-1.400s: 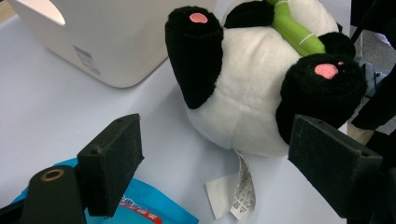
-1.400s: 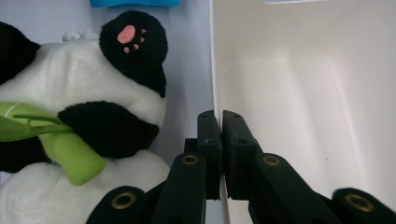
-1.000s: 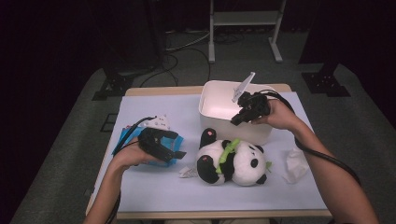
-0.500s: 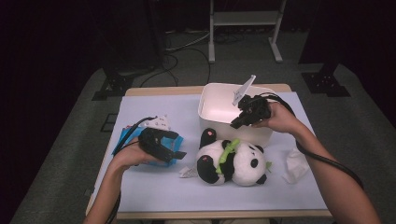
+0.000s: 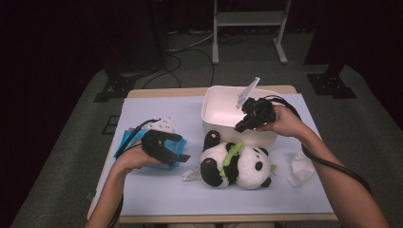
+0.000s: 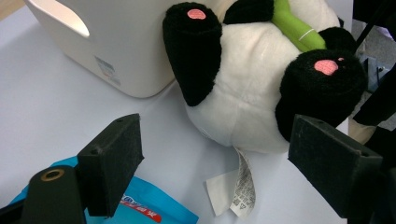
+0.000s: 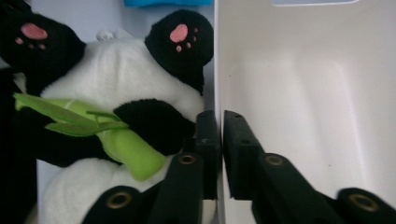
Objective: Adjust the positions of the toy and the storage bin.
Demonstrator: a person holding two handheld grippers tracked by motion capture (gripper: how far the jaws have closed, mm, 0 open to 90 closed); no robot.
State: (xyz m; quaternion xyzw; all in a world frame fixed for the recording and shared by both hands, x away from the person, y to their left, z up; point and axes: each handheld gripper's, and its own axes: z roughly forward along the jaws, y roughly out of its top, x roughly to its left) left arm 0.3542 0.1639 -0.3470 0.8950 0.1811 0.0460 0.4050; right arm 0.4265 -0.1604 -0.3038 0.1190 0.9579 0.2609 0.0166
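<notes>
Dark lab: covered table point(image 5: 157, 107), equipment stand point(image 5: 248, 19), floor cables point(image 5: 183, 47).

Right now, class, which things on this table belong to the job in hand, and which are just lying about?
In the job:
white tub
panda toy, lying against the tub

Lying about:
blue packet
crumpled tissue
</notes>
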